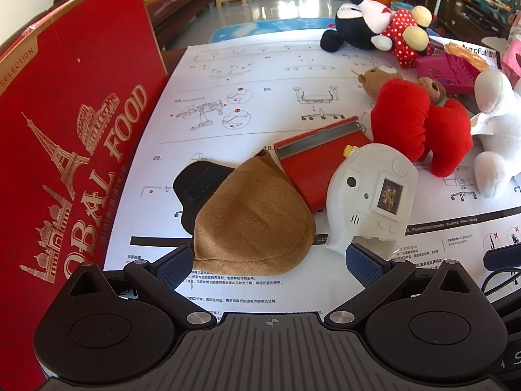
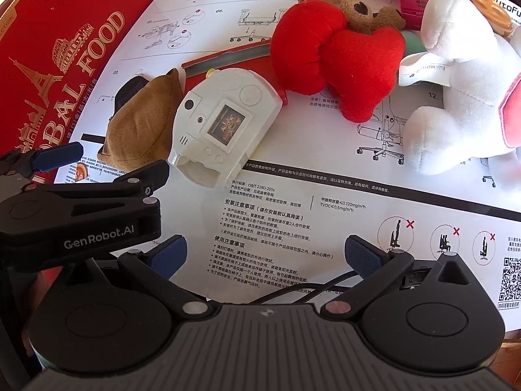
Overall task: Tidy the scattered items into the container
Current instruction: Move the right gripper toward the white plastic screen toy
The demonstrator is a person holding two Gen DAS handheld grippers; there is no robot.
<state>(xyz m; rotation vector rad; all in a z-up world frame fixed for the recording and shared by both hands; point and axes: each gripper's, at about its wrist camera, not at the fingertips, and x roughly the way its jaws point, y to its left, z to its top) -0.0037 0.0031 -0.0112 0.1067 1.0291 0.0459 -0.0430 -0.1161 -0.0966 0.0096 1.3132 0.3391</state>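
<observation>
1. Tan suede pouch (image 1: pixel 254 218) lies flat on the instruction sheet (image 1: pixel 260 97), just ahead of the left gripper (image 1: pixel 270 260); a black piece (image 1: pixel 198 185) is tucked under its 10 o'clock edge.
2. Left gripper: jaws wide apart, nothing held; left pad (image 1: pixel 174 265) is touching or nearly touching the pouch's near corner, right pad well clear.
3. Right gripper (image 2: pixel 265 255): also wide open and empty, hovering over bare printed sheet.
4. Container, prob. the red box (image 1: pixel 75 150), stands at 9 o'clock of the pouch, close by.
5. Step in hand, I'd judge: left grabs the pouch. Center jaws over its bulge, pinch a fold of fabric, not the flat rim.
6. White toy console (image 1: pixel 371 195) sits at 3 o'clock, near/touching the pouch; red case (image 1: pixel 312 166) at 1 o'clock. Close slowly so neither gets dragged.
7. Plush heart bear (image 2: pixel 338 55), white plush (image 2: pixel 462 97) and Minnie doll (image 1: pixel 377 26) wait at 1–2 o'clock; leave for later.
</observation>
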